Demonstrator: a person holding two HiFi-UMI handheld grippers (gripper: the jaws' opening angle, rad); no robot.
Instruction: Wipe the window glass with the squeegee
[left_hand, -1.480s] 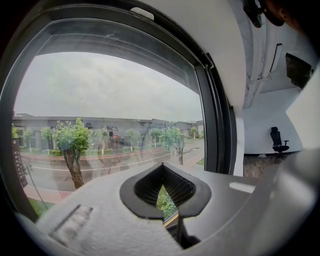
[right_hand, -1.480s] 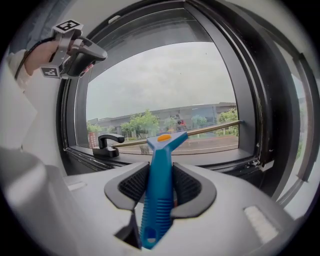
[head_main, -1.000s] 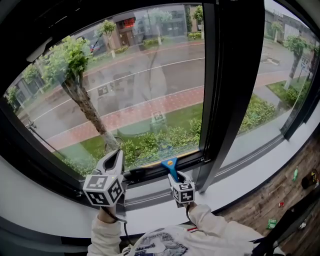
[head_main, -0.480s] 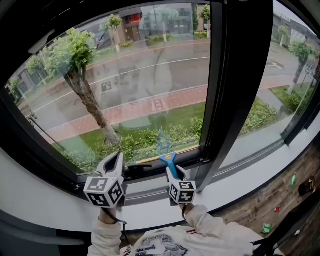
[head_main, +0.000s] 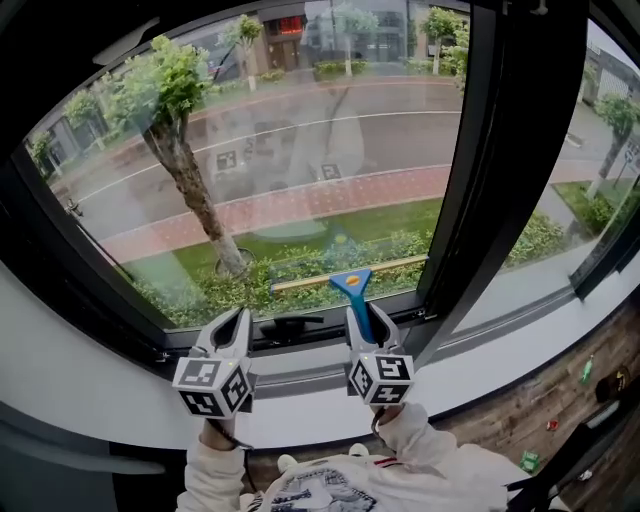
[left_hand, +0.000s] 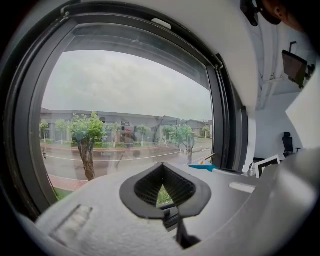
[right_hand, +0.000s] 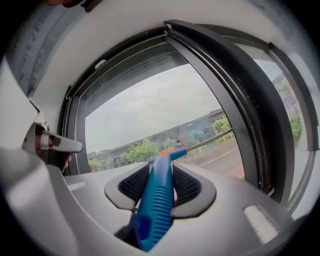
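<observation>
The window glass (head_main: 280, 150) fills the head view, with a street and trees behind it. My right gripper (head_main: 362, 318) is shut on the blue handle of the squeegee (head_main: 352, 285), whose thin blade lies level against the bottom of the pane. In the right gripper view the ribbed handle of the squeegee (right_hand: 157, 200) runs up between the pads of that gripper (right_hand: 161, 182). To its left, my left gripper (head_main: 232, 322) points at the lower frame, shut with nothing in it. The left gripper view shows its pads (left_hand: 141, 187) meeting at the tips, and the squeegee (left_hand: 202, 167) off to the right.
A black window handle (head_main: 285, 326) sits on the lower frame between the two grippers. A wide dark mullion (head_main: 500, 170) bounds the pane on the right. The pale sill (head_main: 300, 405) runs below, with wooden floor (head_main: 560, 400) at the lower right.
My right gripper has lifted the squeegee from the bottom frame onto the lower glass, and its blade now shows across the pane. The left gripper has barely moved.
</observation>
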